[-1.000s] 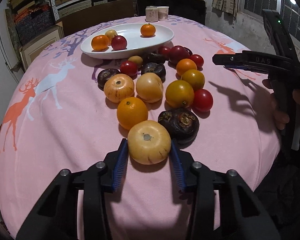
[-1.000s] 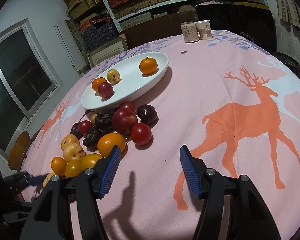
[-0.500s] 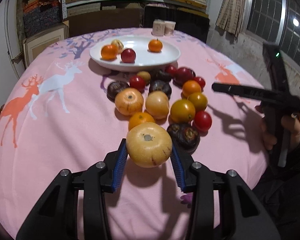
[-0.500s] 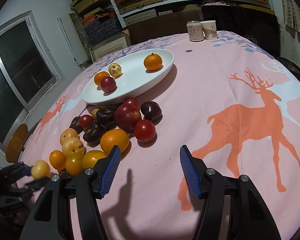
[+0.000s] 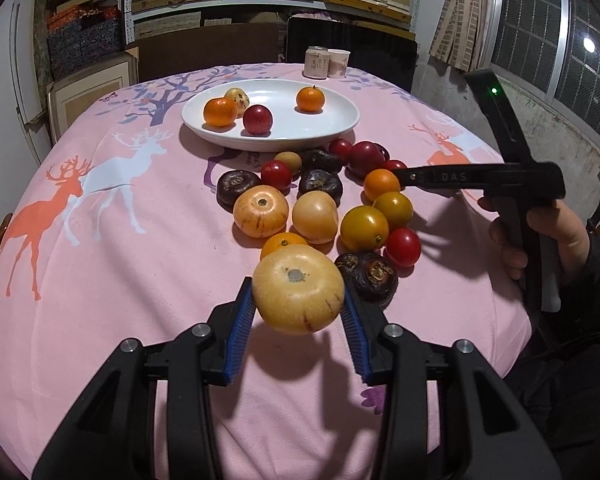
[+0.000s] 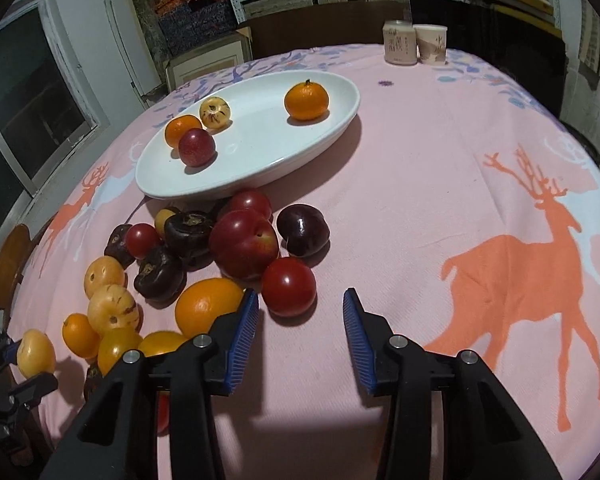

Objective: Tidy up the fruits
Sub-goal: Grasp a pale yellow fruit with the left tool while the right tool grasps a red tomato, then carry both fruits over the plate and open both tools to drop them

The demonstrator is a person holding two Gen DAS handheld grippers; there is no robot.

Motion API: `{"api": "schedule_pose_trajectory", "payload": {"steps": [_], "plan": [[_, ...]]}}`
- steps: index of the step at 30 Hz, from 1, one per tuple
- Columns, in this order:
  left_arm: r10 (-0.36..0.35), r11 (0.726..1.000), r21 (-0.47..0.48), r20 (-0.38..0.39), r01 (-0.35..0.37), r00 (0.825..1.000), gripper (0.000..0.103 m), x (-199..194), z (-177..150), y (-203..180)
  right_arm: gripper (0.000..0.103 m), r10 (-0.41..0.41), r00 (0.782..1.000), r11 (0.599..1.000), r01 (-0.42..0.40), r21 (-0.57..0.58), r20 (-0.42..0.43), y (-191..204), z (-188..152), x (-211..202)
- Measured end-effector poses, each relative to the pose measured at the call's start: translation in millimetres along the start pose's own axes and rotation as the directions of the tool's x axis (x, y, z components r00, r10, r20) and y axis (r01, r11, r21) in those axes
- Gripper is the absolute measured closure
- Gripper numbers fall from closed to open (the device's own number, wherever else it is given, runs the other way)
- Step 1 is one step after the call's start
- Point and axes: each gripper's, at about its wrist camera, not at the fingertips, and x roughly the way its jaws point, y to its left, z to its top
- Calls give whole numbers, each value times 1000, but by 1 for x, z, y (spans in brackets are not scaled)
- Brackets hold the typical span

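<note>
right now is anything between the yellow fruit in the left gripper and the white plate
Yes: the loose pile of fruit lies on the cloth between the held yellow fruit and the white plate. Nothing visible stands above that pile.

A: What covers the table?

B: A pink cloth printed with deer. On it sit a white oval plate, a loose heap of fruit just beside it, and a can touching a paper cup at the far edge.

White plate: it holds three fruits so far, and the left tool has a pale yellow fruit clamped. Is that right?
Not quite. The white plate holds four fruits, not three: two oranges, a red plum and a small pale yellow fruit, clearest in the right wrist view. The left tool does have a pale yellow fruit clamped.
</note>
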Motion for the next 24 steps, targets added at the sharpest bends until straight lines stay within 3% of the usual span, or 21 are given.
{"api": "schedule_pose_trajectory", "payload": {"steps": [4, 6, 8, 14, 24], "plan": [[-3, 1000, -1, -4, 3, 1000, 62, 2, -1, 0, 61, 19, 1000, 1000, -19, 5, 1, 3, 5, 4], [-3, 1000, 0, -4, 3, 1000, 62, 2, -1, 0, 71, 36, 999, 999, -36, -6, -2, 6, 3, 3], [-2, 1000, -1, -5, 2, 1000, 62, 2, -1, 0, 75, 24, 1000, 1000, -24, -4, -3, 6, 2, 2], [-1, 1000, -1, 5, 1, 1000, 62, -1, 0, 0, 75, 75, 997, 997, -75, 27, 24, -1, -9, -7], [1, 1000, -12, 20, -1, 1000, 62, -4, 8, 0, 75, 88, 993, 996, -91, 26, 81, -5, -12, -30]]}}
